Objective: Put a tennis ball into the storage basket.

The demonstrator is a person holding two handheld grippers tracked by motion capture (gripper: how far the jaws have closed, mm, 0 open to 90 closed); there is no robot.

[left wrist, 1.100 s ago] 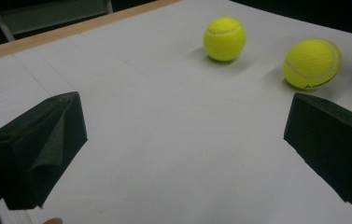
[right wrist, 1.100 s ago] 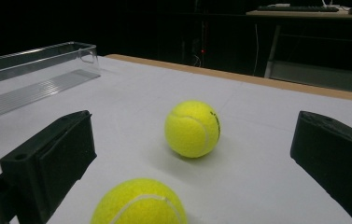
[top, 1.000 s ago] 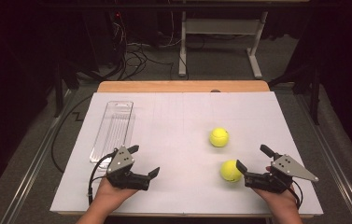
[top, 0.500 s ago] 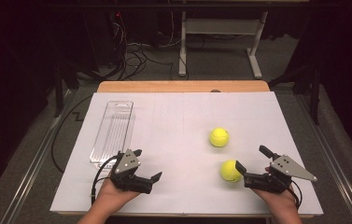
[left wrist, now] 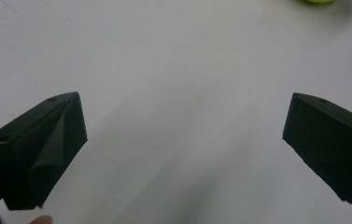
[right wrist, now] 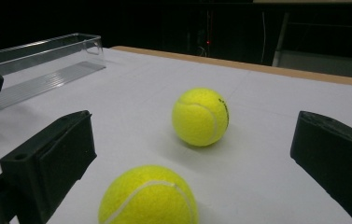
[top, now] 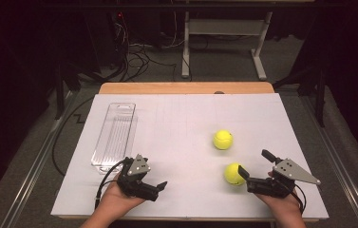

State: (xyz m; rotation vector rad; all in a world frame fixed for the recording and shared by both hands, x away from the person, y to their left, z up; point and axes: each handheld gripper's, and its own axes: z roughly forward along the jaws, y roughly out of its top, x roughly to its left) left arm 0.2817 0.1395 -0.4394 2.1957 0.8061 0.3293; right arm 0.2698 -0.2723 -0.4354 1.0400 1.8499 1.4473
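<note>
In my right gripper view, the bottom edge cut off the near ball (right wrist: 148, 196). In my left gripper view, a ball (left wrist: 317, 1) was only a blurry yellow bit at the top.

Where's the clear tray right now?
In the high view, the clear tray lies along the table's left side, just beyond the left gripper, apart from both tennis balls.

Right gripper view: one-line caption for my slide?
Open right gripper faces two tennis balls: the near ball between its jaws, the far ball beyond, clear tray behind.
</note>
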